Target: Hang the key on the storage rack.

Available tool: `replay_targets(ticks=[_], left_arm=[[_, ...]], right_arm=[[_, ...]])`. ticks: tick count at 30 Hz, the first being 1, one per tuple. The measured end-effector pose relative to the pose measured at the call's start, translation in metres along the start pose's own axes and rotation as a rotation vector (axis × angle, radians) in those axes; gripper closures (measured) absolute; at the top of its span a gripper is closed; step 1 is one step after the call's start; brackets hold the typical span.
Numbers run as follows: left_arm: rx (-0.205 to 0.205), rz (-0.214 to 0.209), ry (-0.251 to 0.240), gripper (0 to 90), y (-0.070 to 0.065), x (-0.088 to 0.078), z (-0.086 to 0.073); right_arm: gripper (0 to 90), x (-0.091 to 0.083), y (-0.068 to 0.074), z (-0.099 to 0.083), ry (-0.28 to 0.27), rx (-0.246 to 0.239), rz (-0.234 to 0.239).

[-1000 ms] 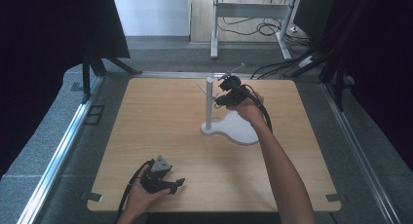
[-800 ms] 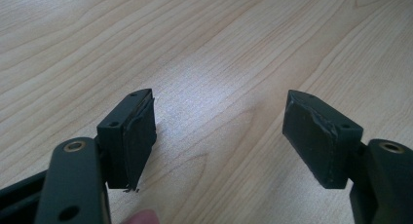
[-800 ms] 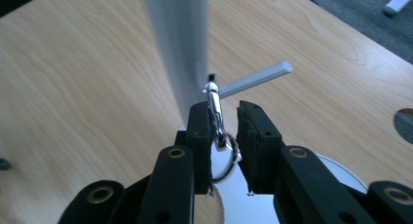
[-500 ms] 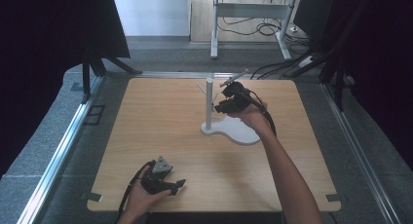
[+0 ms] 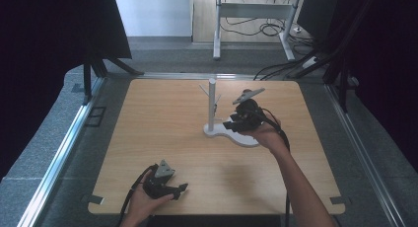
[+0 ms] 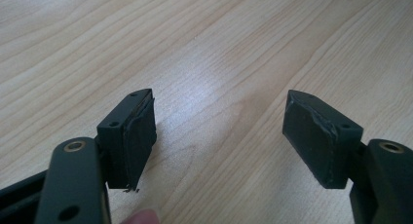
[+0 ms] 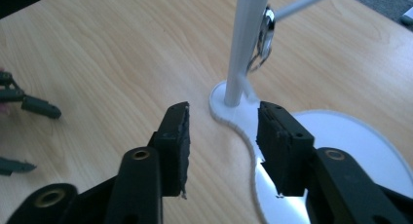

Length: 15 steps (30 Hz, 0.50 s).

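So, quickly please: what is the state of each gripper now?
Left gripper: open, holding nothing, above the bare table.
Right gripper: open, holding nothing, near the white stand.

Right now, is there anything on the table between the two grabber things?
No, just bare wooden table between the left gripper and the right gripper, as the high view shows.

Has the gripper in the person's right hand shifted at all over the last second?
Yes. In the high view the right gripper has dropped from beside the top of the white stand's post toward the stand's base, nearer the person.
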<state>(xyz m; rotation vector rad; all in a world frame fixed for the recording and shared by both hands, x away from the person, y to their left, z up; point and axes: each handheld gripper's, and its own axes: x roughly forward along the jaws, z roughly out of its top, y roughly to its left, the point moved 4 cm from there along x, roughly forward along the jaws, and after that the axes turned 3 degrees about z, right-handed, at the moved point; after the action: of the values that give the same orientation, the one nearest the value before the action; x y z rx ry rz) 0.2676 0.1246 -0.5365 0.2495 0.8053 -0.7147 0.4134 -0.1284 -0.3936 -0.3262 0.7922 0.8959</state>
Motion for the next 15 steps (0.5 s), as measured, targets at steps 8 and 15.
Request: replay_targets(ticks=[8, 15], left_arm=[[0.009, 0.003, 0.004, 28.6, -0.004, 0.002, 0.001], [0.020, 0.003, 0.014, 28.5, -0.007, 0.004, 0.001]], right_arm=[[51.2, -0.008, 0.013, -0.048, -0.003, 0.006, -0.014], [47.6, -0.015, 0.022, -0.098, -0.043, 0.044, 0.003]])
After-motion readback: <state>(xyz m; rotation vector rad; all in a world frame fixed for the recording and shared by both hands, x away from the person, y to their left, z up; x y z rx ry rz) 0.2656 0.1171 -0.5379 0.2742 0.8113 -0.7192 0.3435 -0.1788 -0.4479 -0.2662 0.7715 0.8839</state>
